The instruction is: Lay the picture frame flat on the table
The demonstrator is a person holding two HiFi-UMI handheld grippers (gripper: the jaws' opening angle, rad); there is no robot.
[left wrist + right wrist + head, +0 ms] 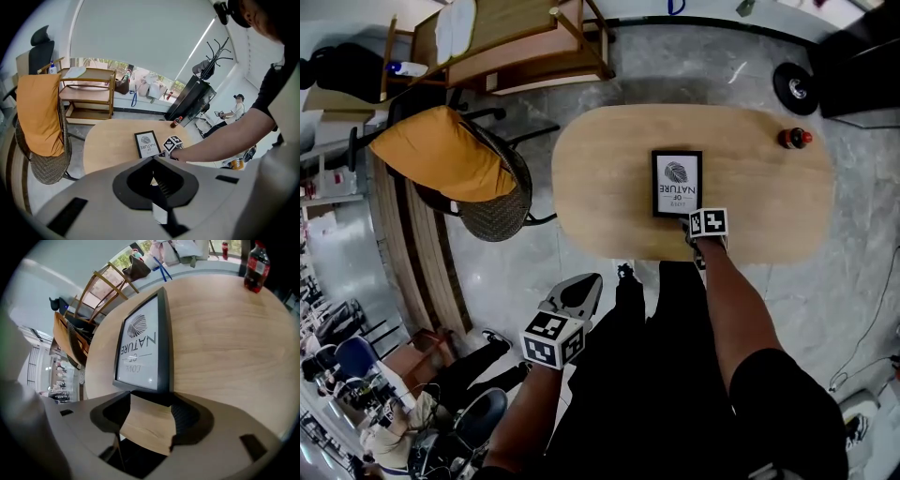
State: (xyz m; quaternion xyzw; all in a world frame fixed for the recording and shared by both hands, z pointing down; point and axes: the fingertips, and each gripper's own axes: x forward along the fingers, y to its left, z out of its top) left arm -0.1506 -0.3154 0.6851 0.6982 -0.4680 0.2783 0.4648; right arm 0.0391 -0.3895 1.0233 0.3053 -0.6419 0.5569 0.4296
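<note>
The black picture frame (677, 183) with a leaf print lies flat, face up, in the middle of the oval wooden table (600, 159). My right gripper (692, 223) is at the frame's near short edge. In the right gripper view the frame (140, 348) ends just at the mouth of the right gripper (150, 401); its jaws stand wide apart and bare table shows between them. My left gripper (579, 289) hangs off the table at my left side, its jaws together with nothing in them. The left gripper view shows the frame (147, 144) far off beyond the left gripper (152, 161).
A small dark bottle with a red cap (795, 138) stands near the table's far right edge. A chair with an orange cushion (450, 155) sits left of the table, and a wooden shelf cart (525, 47) beyond it. People sit in the room's far corner.
</note>
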